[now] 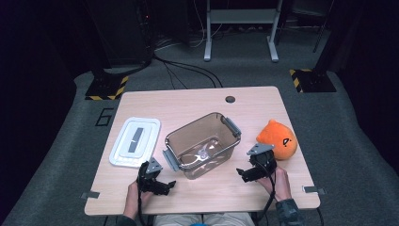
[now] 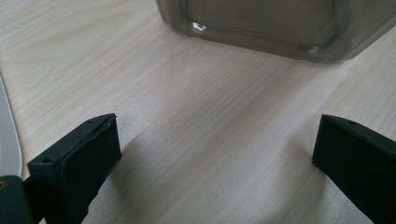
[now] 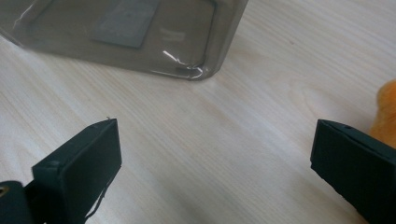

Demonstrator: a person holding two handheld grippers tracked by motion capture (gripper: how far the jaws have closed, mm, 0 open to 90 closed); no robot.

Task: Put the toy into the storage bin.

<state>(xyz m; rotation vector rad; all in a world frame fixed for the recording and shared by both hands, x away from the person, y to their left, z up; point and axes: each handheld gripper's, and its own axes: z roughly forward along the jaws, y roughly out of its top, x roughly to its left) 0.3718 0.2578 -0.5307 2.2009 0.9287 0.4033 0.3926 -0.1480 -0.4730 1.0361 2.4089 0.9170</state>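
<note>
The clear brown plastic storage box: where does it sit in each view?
High view: clear brown plastic storage box at table centre.
Left gripper view: its base along the top edge.
Right gripper view: its corner at top left.
Shared landmark: the light wooden table.

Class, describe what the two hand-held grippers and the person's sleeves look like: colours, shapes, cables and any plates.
Both grippers are black with two blocky, flat-faced jaws. The left gripper and the right gripper each carry a grey three-cornered plate on top. A thin black cable trails from each towards the table's near edge. The right sleeve is dark with a mottled pattern.
</note>
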